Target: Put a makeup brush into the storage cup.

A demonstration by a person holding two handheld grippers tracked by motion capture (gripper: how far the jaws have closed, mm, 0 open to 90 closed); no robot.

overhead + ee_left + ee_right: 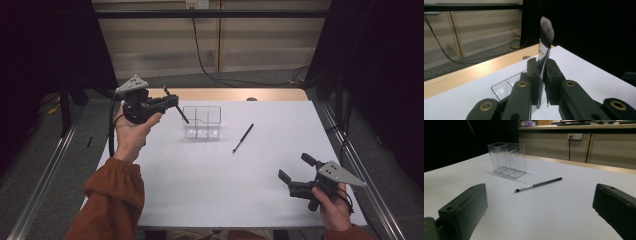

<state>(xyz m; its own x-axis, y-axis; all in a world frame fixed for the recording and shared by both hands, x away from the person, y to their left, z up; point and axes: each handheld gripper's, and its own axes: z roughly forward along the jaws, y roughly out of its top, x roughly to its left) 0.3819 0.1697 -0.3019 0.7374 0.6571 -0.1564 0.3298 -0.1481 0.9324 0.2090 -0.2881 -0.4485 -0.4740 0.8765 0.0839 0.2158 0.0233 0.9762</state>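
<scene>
Left gripper (172, 102) clamped tight on fluffy brush (546, 37), clear organizer (202, 121) just below-ahead. Right gripper (295, 170) wide open, empty, thin brush (243, 137) lying ahead. Keep handle vertical, lower slowly into a compartment.

The high view is dim and soft, with black voids at its upper left and right corners. The white table top (220, 170) is evenly lit, shadows faint. In the left gripper view the brush (545, 37) bristles blur against darkness.
</scene>
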